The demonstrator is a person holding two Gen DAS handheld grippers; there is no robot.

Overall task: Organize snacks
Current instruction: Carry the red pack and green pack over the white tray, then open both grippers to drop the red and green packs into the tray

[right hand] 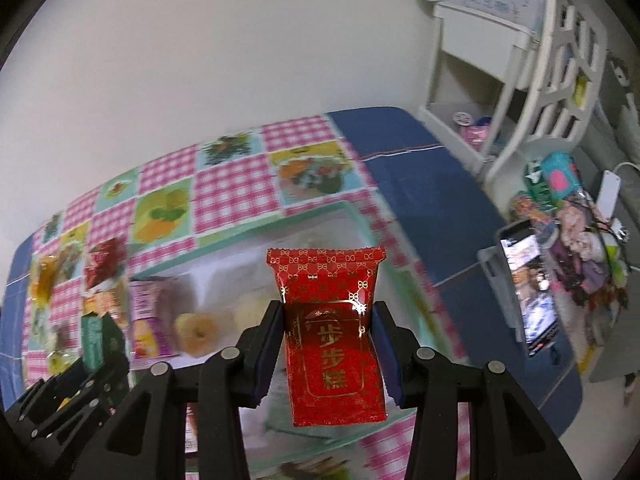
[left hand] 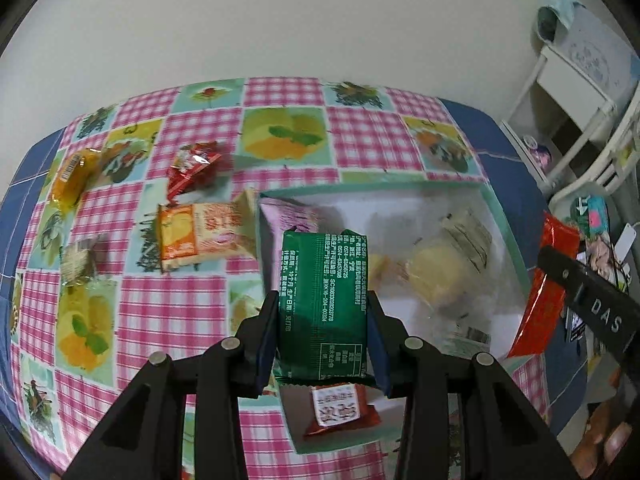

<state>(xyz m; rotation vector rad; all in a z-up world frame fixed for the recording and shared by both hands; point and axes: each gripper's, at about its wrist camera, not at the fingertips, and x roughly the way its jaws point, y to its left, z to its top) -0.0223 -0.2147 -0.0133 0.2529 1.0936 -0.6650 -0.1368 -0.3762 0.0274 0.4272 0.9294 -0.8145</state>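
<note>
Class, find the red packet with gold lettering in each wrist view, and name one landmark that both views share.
Left wrist view: the red packet sits at the right edge, clamped in the right gripper.
Right wrist view: the same packet is at centre, between the gripper's fingers.
Shared landmark: the white box with a green rim.

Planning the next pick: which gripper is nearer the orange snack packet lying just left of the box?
Left. The left gripper hangs beside the orange snack packet; the right gripper is beyond the box.

Black hand-held gripper [left hand: 324, 312] (silver rivets, blue pads [left hand: 267, 344]); the other [right hand: 328, 328] marked "DAS".
</note>
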